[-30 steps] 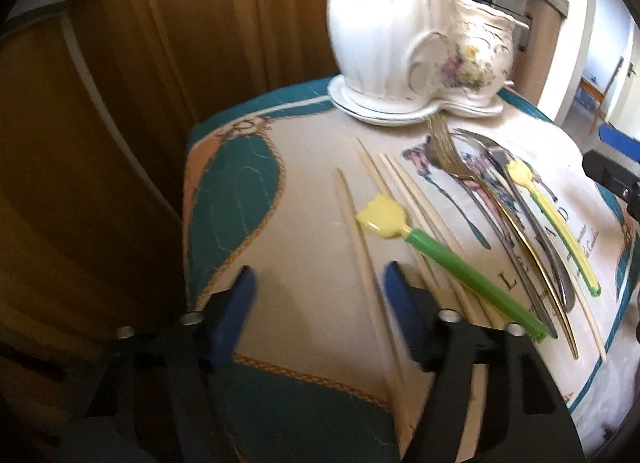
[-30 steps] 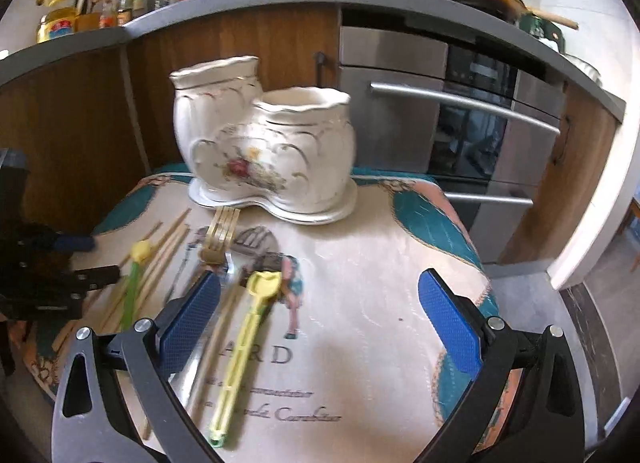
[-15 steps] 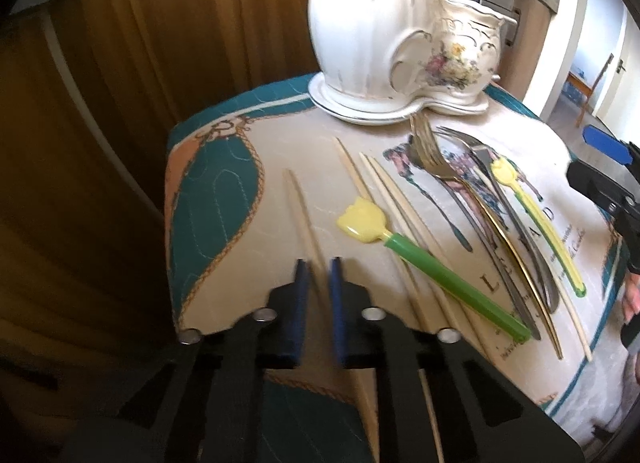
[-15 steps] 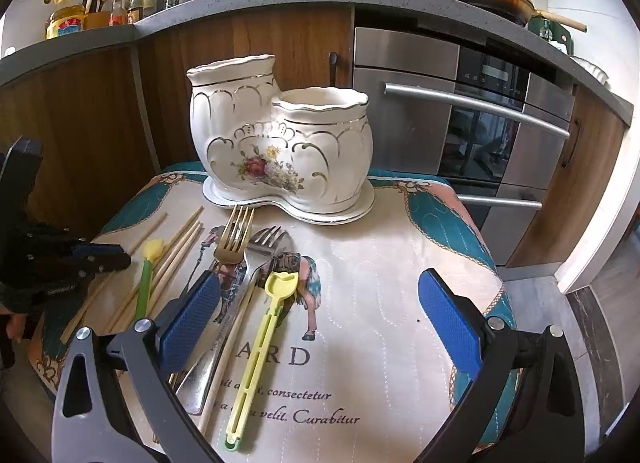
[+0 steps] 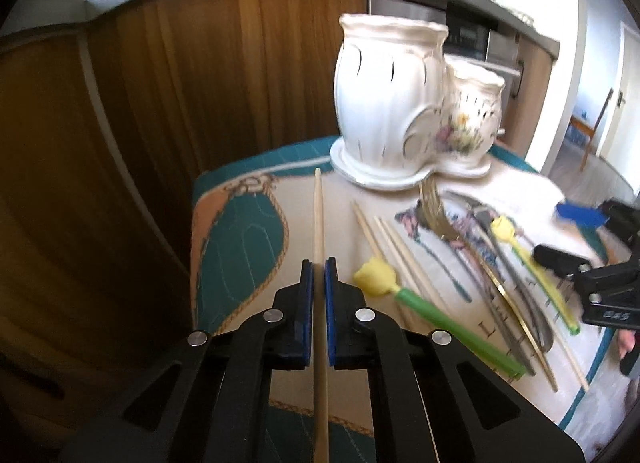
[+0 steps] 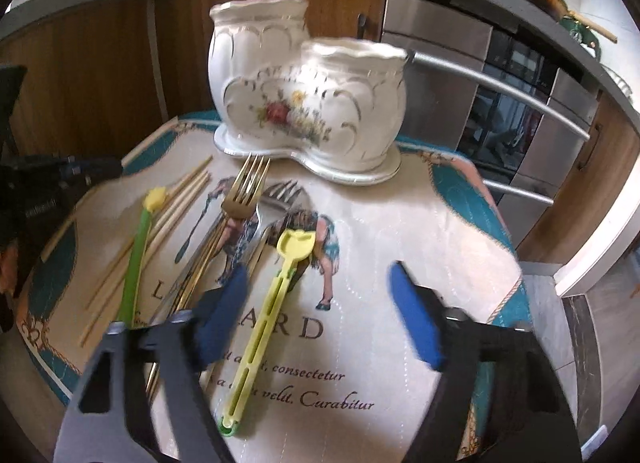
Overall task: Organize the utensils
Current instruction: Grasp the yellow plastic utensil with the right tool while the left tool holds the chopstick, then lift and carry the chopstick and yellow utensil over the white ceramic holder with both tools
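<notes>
Gripping chopstick (image 5: 319, 231) mid-shaft, left gripper (image 5: 319, 283) clamped tight, stick lifted over mat's left side. Light, stiff, smooth wood; thin, may pivot. Right gripper (image 6: 320, 303) closing astride yellow scoop (image 6: 276, 291), pads not touching. Ceramic holder (image 6: 308, 103) far, fragile.

One white double-pot ceramic holder (image 6: 308, 111) stands at the far side of the mat. Two forks lie near it: one gold (image 6: 244, 195), one silver (image 6: 282, 193). Two plastic utensils: one green-handled (image 6: 134, 263) at left, one yellow (image 6: 272, 299) nearer right. One chopstick (image 5: 319, 223) sits apart, and about four more (image 6: 176, 203) lie at left; their exact number is unclear.
</notes>
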### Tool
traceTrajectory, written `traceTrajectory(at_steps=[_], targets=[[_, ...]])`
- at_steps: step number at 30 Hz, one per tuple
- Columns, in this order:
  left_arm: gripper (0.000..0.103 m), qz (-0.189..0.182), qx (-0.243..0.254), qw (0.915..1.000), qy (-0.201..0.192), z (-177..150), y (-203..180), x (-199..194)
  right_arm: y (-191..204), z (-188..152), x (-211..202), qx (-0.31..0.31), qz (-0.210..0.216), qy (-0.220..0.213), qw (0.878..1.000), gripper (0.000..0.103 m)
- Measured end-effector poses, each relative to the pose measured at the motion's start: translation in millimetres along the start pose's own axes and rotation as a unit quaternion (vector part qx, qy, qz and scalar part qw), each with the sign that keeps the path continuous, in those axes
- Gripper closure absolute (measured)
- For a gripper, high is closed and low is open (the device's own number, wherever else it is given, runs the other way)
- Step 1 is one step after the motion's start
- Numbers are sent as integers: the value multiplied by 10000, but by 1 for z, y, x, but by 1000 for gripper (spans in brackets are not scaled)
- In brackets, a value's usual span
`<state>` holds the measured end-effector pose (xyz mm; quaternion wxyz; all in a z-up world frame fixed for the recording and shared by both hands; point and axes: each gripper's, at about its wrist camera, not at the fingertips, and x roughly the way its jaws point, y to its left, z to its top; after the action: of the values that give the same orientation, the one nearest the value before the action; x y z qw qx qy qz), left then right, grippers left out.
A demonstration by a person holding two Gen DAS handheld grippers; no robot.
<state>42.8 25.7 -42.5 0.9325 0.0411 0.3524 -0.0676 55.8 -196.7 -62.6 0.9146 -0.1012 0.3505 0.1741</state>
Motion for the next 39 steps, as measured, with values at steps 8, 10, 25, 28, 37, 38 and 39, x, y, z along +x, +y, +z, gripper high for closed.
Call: traceTrajectory(at_steps=[8,10,25,28,37,38,39], targets=[[97,-147,31,9997,-167,4,-5,-3,10,-3,8,-117,75,217,9997,66],[97,-149,34,9997,-173,2,-5,-3,14,-4,8,-185,28,253,9995,70],[97,-201,75,9997,-145,-4,-12,-3,15,-9,10,-4,397,383,9985,93],[97,-210,70,9995,-211,-4,-12,-7,11,-10,8,118,403,267,9988,93],[97,-260,-11,9954,-918,9,-10,-37,-27,3,-26,744,385,-855,9928,93],[97,-305,-36,9945,-1003,11,-9,-41,-32,6,-31,820,381,-1028,9906,93],[97,-432,-104,9923,-1153,16,-8,-47,-37,11,-36,887,390,-1206,9880,93]])
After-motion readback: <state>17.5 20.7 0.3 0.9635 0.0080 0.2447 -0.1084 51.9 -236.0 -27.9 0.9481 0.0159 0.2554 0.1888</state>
